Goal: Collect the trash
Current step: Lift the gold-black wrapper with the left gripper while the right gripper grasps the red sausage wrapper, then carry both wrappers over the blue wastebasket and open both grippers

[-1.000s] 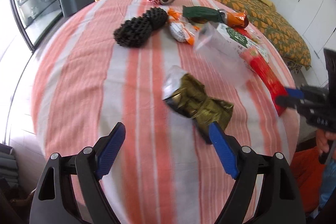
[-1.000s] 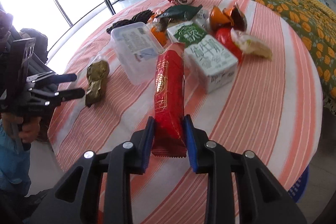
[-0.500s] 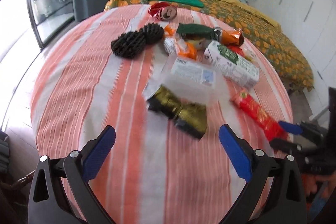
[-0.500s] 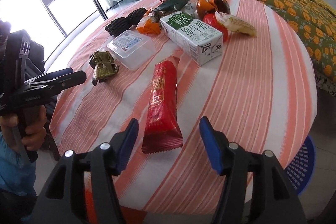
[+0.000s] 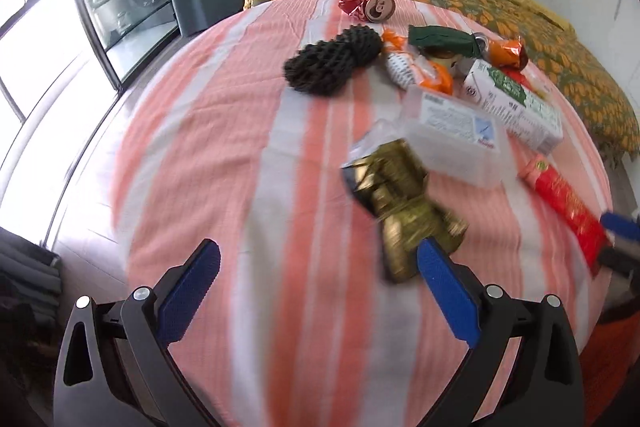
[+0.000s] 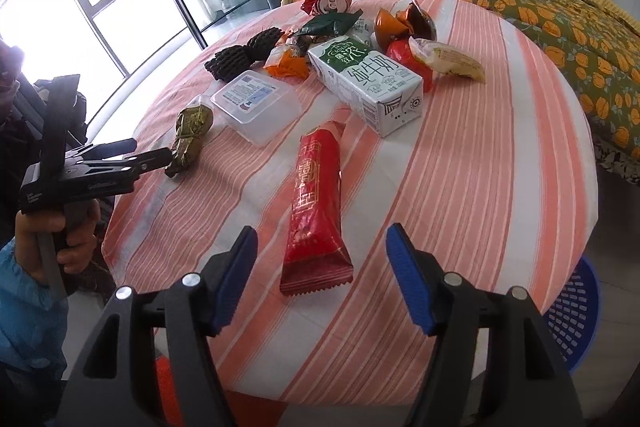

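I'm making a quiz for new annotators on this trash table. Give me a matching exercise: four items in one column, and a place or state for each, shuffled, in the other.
Items:
1. red wrapper
2. gold wrapper
3. milk carton
4. blue basket

Places or states:
A. on the floor beside the table
B. lying on its side
C. at the left gripper's tips
D. ahead of the open right gripper

Pairs: 1-D, 2-C, 3-B, 4-A

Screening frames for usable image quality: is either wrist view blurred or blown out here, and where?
Left wrist view: motion blur smears the gold wrapper and the striped cloth's near part; the crushed can farther back reads sharper; the window at left is blown out. Right wrist view: sharp, with the red wrapper and milk carton print legible, though the window at upper left is overexposed. Both show fisheye curvature.
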A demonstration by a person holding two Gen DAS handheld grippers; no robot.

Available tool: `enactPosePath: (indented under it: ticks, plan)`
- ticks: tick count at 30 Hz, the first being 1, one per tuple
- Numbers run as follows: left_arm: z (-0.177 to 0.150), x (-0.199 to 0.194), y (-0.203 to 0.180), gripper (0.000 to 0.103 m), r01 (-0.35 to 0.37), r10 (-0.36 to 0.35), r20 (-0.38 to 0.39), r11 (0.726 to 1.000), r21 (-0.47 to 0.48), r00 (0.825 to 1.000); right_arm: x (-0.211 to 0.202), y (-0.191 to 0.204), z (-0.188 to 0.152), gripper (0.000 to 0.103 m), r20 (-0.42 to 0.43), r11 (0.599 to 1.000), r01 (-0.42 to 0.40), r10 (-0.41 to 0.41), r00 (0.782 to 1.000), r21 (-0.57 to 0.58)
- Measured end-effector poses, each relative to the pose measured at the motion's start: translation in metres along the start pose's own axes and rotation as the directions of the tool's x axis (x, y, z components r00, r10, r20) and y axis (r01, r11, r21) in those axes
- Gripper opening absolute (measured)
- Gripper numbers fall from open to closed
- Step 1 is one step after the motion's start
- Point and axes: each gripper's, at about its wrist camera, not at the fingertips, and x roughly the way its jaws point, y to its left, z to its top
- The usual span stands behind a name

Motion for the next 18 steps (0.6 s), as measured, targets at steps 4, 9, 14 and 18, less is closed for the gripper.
enactPosePath:
  ticks: [4, 9, 14, 18]
  plan:
    - [0.005, -0.005, 0.014, 0.098, 0.129, -0.13, -0.017, 0.991, -0.025, 0.991, 0.006, 0.009, 0.011, 0.068, -0.018, 1.0, -0.003, 0.003, 1.0, -0.028]
    - [0.019, 0.004, -0.003, 0.098, 0.201, -0.206, -0.032, 0.972, -0.121, 0.978, 0.027, 0.02, 0.031, 0.07, -0.102, 0.995, 0.035, -0.045, 0.994, -0.098]
    - [0.025, 0.03, -0.027, 0.084, 0.139, -0.148, -0.083, 0.985, -0.103, 0.986, 0.044, 0.02, 0.045, 0.049, -0.187, 0.991, 0.05, -0.072, 0.98, -0.123]
    - [0.026, 0.033, -0.03, 0.054, 0.136, -0.144, -0.079, 0.986, -0.093, 0.987, 0.05, 0.016, 0.048, 0.022, -0.199, 0.991, 0.044, -0.068, 0.978, -0.126]
